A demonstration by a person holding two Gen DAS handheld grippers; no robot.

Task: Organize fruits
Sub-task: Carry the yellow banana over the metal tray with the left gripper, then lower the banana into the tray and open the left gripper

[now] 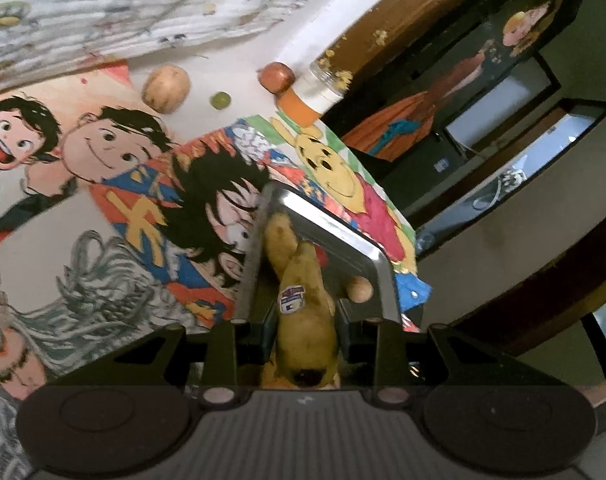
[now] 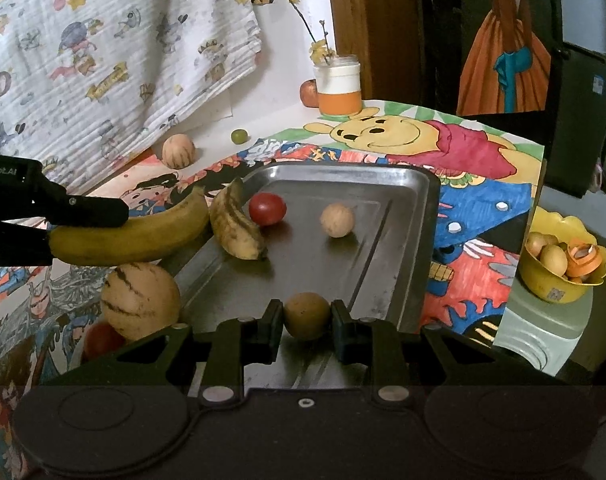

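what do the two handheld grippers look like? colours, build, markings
Both match: the left gripper and right gripper are matte black plastic, with a ribbed centre body, two round side discs, silver screw heads and blocky black fingers. The right wrist view shows white lettering on the left gripper's side.

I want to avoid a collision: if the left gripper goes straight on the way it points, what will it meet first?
Probably the spotted banana lying at the tray's near edge: the left gripper, shut on a banana, points right at it. Depth is uncertain.
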